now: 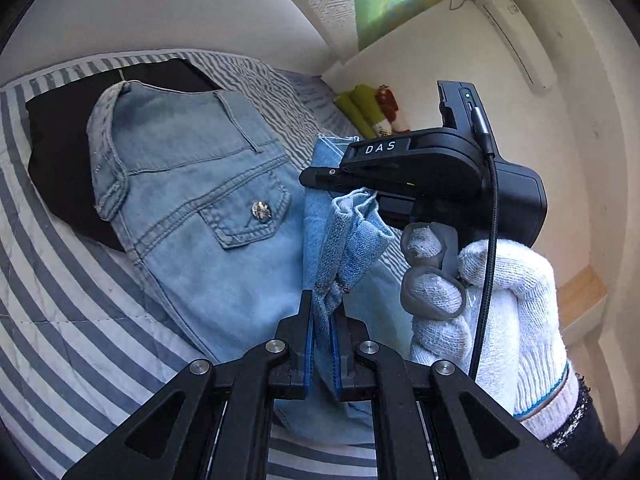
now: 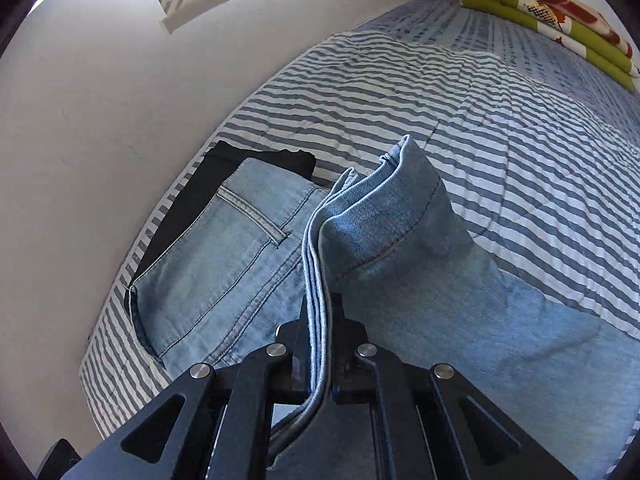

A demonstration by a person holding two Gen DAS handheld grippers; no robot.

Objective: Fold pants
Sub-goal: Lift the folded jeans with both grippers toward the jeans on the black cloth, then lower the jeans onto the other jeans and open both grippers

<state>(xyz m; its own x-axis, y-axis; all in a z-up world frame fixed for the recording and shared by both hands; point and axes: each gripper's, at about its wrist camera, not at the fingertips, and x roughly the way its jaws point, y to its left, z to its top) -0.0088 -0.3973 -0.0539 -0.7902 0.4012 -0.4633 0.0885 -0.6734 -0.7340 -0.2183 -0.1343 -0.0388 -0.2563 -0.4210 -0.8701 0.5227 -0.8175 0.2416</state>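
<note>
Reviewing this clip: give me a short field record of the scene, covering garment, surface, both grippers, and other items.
garment: light blue jeans, back pocket up, waist end lying flat, leg ends lifted over it
surface: striped quilt on a bed
left gripper: shut on the jeans' hem
right gripper: shut on stacked denim edges
right hand: white knit glove, holding its gripper's handle
under jeans: black garment, partly covered
far end of bed: folded green patterned blanket
fold status: leg ends held above the waist end, not yet laid down

"DAS" in white, on right gripper (image 1: 340, 178)
</note>
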